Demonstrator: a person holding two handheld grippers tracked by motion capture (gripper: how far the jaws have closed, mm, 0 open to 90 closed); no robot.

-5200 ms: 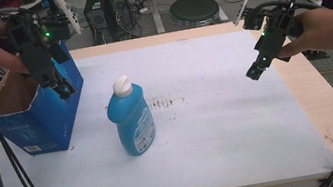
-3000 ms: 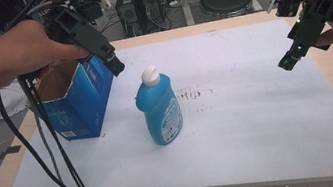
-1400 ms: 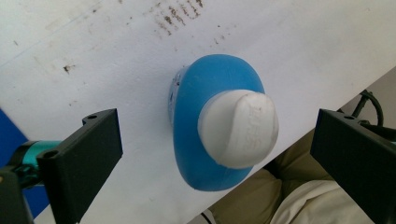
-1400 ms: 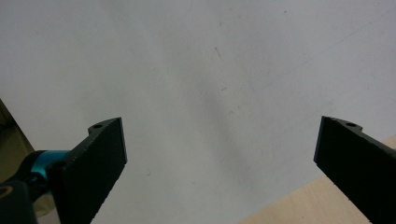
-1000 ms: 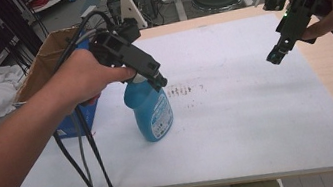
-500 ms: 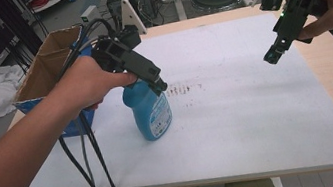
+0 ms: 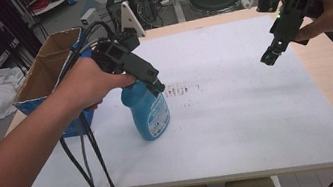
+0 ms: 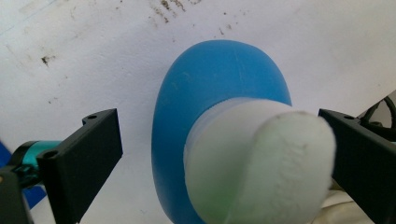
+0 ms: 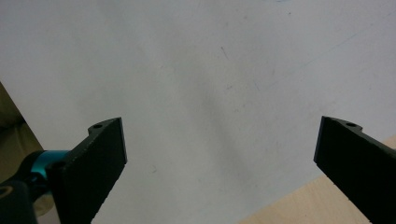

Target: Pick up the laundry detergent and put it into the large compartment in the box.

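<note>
Left gripper [image 7: 155, 82] hangs above the upright blue bottle [image 7: 149, 111] at the table's [image 7: 240, 127] left-middle, beside a box [image 7: 48, 77]. Its own view shows wide jaws straddling the white cap [image 8: 261, 163]. Right gripper [image 7: 270, 55] hovers wide, empty.

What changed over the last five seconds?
The left tongs moved from above the cardboard box to the blue bottle, jaws open around its white cap, not yet closed. The right tongs hang open as before. Bottle stays upright.
</note>
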